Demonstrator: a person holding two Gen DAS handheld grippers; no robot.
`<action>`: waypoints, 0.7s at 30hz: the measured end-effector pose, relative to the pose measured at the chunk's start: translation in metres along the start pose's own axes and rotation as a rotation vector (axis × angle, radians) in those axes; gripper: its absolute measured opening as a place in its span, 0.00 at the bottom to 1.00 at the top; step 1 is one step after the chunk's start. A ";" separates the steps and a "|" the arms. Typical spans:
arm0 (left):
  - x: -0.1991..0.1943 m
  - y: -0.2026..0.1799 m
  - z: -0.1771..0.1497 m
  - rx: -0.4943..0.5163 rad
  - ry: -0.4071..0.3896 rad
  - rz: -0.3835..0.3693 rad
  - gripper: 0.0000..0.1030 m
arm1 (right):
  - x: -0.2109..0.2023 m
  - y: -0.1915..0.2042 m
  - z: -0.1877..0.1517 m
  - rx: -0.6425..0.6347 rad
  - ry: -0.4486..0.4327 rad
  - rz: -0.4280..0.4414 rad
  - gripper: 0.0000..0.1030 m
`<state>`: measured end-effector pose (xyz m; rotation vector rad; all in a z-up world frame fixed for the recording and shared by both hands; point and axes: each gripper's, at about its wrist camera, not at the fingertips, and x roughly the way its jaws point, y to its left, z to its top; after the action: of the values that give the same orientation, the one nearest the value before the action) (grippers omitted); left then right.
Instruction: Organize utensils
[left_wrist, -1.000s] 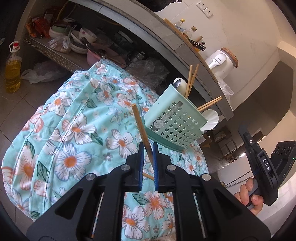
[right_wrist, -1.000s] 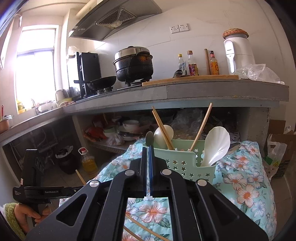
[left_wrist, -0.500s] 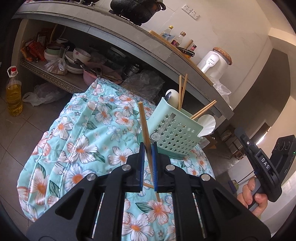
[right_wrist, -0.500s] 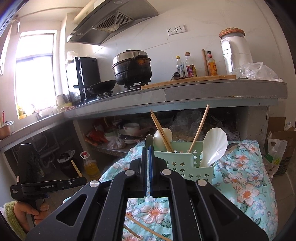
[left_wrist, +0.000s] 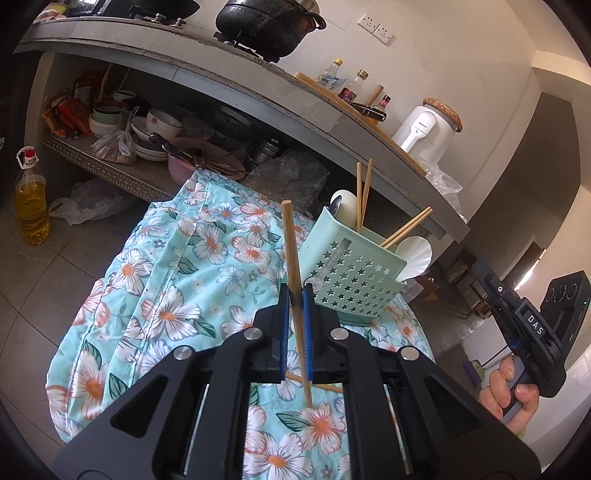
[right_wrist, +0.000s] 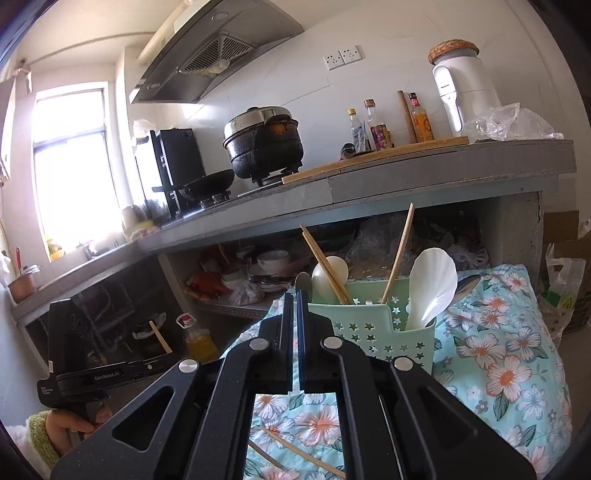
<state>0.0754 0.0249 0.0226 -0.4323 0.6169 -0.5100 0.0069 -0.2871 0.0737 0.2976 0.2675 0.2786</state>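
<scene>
Floral turquoise cloth (left_wrist: 173, 280) covers the low surface, with a mint star-punched utensil caddy (left_wrist: 354, 273) standing on it, holding chopsticks and a white spoon (right_wrist: 430, 291). The left gripper (left_wrist: 295, 295) pinches one wooden chopstick (left_wrist: 290, 251) upright, just beside the caddy. The right gripper (right_wrist: 295, 299) is closed to a narrow slit, holding nothing. Loose chopsticks (right_wrist: 303, 450) lie on the cloth below.

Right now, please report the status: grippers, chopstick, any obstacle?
Left gripper shut on chopstick, lifted upright. Right gripper shut, empty. Green holder just ahead, path open. Loose chopsticks on cloth.
</scene>
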 end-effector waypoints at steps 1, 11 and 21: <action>-0.001 -0.001 0.001 0.005 -0.003 0.001 0.05 | -0.002 -0.004 0.002 0.018 -0.005 0.017 0.02; -0.015 -0.024 0.026 0.082 -0.097 -0.009 0.05 | -0.041 -0.076 0.017 0.201 -0.070 0.097 0.02; -0.036 -0.056 0.063 0.160 -0.210 -0.115 0.05 | -0.049 -0.086 0.020 0.178 -0.028 0.112 0.02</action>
<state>0.0725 0.0149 0.1137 -0.3649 0.3474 -0.6097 -0.0127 -0.3854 0.0747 0.4930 0.2491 0.3612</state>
